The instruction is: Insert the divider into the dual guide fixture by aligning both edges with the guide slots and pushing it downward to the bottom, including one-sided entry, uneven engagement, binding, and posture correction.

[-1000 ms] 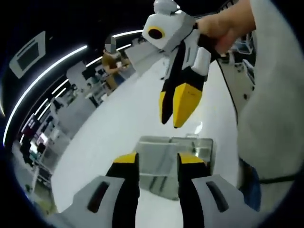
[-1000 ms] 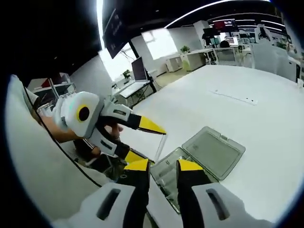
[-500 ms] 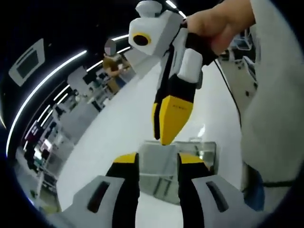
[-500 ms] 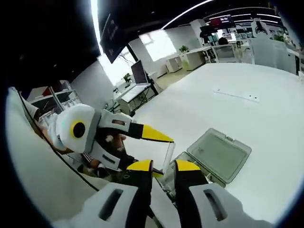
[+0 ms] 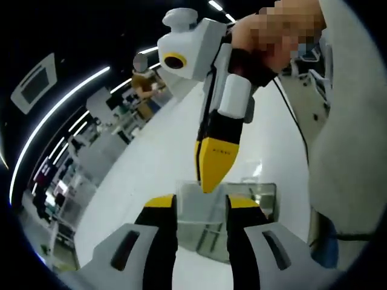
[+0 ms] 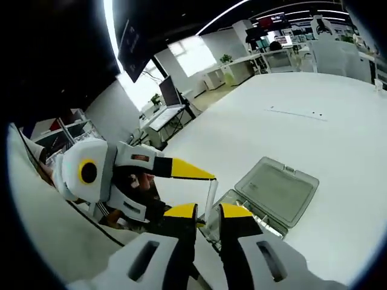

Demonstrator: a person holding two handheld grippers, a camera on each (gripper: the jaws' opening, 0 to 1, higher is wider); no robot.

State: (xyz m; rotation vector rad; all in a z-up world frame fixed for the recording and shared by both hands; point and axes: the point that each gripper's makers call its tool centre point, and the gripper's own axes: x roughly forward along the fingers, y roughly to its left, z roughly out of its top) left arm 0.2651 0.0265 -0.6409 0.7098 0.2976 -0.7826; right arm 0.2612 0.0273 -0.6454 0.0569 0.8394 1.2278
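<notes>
Clear divider (image 6: 210, 199) pinched by both grippers — left (image 5: 201, 202) from below, right (image 5: 210, 175) pointing down.

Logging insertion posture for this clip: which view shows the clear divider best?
The right gripper view: the divider shows edge-on, standing above the open clear box, left tool at its top. In the left gripper view its face is see-through and hard to trace.

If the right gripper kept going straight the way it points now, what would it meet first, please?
Most likely the clear divider: its thin edge stands upright between the right gripper's yellow tips. Beyond lies the open clear box, though depth is hard to judge.
</notes>
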